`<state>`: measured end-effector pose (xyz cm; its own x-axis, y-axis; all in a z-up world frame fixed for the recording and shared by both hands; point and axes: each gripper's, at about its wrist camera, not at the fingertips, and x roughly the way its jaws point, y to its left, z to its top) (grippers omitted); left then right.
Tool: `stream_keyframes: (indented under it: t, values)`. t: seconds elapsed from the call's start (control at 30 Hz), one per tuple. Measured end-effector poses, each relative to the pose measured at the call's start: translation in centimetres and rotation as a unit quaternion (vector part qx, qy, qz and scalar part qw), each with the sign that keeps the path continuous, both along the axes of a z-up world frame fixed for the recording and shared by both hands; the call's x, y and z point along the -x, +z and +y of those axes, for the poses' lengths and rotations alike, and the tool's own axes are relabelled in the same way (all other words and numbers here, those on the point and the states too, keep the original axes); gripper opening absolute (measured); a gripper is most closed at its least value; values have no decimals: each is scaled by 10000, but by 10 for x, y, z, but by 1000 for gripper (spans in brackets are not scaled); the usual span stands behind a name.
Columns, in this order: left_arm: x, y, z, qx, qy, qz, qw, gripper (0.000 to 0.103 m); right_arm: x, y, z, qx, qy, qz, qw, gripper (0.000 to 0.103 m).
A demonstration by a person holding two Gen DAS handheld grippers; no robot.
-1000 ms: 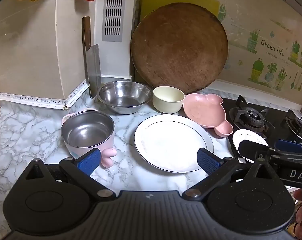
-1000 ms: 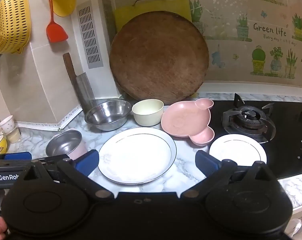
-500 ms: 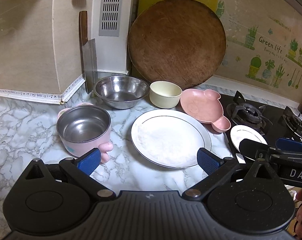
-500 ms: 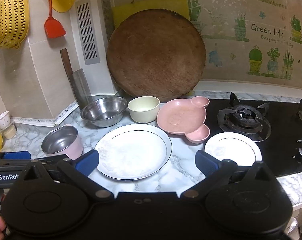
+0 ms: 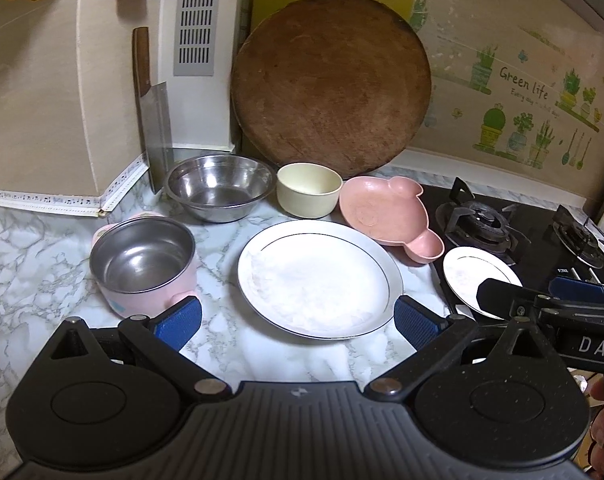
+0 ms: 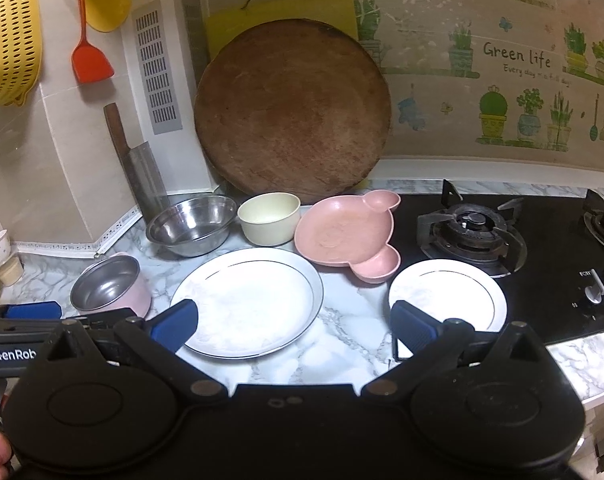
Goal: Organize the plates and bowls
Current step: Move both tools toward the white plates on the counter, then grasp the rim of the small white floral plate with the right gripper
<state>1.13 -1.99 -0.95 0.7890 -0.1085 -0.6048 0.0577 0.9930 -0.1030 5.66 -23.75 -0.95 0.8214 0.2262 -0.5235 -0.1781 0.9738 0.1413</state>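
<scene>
Both the left hand-held gripper [image 5: 298, 316] and right hand-held gripper [image 6: 294, 322] hover spread, empty. The small plate [image 6: 447, 294] straddles the surface's edge onto the stove [image 6: 501, 240]; a careless pinch could tip it.

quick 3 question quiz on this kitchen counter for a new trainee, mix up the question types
1. True or false: the small white plate sits partly on the black stovetop.
2. Multiple choice: which dish lies directly between the steel bowl and the pink bear-shaped dish? A) cream bowl B) pink-sided pot C) large white plate
3. Fill in: both the left tongs and the right tongs are ____ and hold nothing.

Key: 1 true; 2 A; 3 open
</scene>
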Motion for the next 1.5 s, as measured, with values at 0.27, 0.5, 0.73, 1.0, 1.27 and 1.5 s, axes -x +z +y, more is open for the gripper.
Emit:
stream_keyframes:
  t: [0.27,0.5,0.73,1.0,1.27,1.5]
  values:
    - [-3,-1,-5,17,-116,-12,9999,103,1,0,-6,40,-102,-21,9999,103]
    - [-20,-13,-3,-72,9,29,10000,103,-18,-9,-11,68,-157,247,9995,101]
    - [-65,-49,0,-292,-31,457,9985,102,-65,-43,-5,331,67,794,9963,87]
    - [-121,-83,4,-389,137,1009,9940,81,-125,-81,12,262,241,1410,9894,70]
    - [-143,-91,10,-511,368,1282,9897,63,-162,-101,12,142,124,1839,9828,48]
    - [-154,-88,24,-231,567,1469,9873,45,-178,-104,8,-224,165,2106,9772,30]
